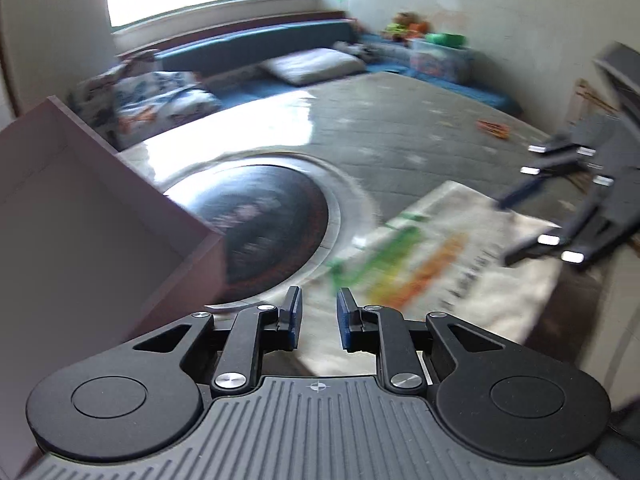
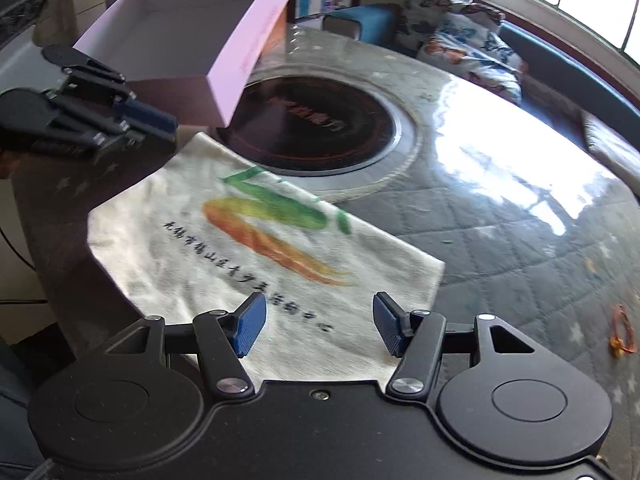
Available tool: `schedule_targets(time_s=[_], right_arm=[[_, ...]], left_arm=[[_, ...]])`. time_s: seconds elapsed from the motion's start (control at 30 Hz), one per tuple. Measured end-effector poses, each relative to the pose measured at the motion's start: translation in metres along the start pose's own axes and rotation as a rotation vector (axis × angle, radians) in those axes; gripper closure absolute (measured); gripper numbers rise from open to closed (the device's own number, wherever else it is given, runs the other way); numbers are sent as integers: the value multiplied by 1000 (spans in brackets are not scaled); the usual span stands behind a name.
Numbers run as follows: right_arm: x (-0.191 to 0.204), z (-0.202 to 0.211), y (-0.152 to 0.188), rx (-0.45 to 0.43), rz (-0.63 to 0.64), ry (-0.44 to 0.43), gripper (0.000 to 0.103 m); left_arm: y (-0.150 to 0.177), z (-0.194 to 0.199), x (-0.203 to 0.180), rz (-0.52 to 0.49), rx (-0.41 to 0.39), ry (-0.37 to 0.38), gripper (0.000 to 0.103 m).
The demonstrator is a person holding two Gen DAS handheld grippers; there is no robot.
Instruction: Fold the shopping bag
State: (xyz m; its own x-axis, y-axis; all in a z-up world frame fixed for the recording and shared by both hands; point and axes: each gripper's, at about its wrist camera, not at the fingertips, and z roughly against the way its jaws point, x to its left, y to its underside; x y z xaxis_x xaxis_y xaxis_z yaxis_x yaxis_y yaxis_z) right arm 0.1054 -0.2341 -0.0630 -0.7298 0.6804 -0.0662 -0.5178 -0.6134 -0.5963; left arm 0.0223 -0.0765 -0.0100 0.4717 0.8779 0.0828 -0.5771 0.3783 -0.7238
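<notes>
A cream shopping bag point(image 2: 248, 248), printed with a green-and-orange emblem and a line of dark characters, lies flat on the near edge of the round tabletop point(image 2: 500, 240), one corner touching the rim of the inset hotplate point(image 2: 316, 128) at the table's centre. The right gripper point(image 2: 319, 326) hovers over the bag's near edge, blue pads spread wide and holding nothing. The left gripper point(image 1: 319, 318) hangs beside the bag's far-left corner, jaws parted by a narrow gap, also empty. Whether the cloth lies as a single spread layer or has one fold in it cannot be settled from here. A clean fold, to this onlooker's eye, would want both grippers pinching matching corners and carrying them level, so the edges meet square. A pink box point(image 2: 192, 40) leans by the hotplate. The right wrist view shows the print sharply; the left wrist view, blurred, alone shows a cushion point(image 1: 316, 66) on the window bench beyond the table.
</notes>
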Motion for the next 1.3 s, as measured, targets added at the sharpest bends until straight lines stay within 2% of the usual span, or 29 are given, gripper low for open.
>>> schedule_targets(time_s=[0.1,0.2,0.4,0.53,0.77,0.87,0.93,1.07,1.3], right_arm=[[2,-6,0,7,2,-11,41],[2,-15,2,24,-3,-14,40],[-1,-20,8,28,-13,-10,32],[-2,-18,7,35,0,9,32],[-8,-17,14,39,0,16,30],[-8,-14,10,29,1,26,30],[-10,-11,5,8,-9,23,30],[-15,-13,-8,-24,-20,23,30],[-34,-42,-11,22,-64,12,32]], left_arm=[[11,-5,-13,-53,40,33,88],[21,-16,-11,-49,97,29,89],[28,-20,-5,-44,90,44,90],[26,-13,-10,-108,91,14,90],[33,-16,-3,-97,95,1,90],[27,-15,-11,-145,102,-24,89],[22,-13,-10,-148,77,-5,87],[23,-23,-6,-143,103,-1,87],[25,-26,-3,-127,108,20,87]])
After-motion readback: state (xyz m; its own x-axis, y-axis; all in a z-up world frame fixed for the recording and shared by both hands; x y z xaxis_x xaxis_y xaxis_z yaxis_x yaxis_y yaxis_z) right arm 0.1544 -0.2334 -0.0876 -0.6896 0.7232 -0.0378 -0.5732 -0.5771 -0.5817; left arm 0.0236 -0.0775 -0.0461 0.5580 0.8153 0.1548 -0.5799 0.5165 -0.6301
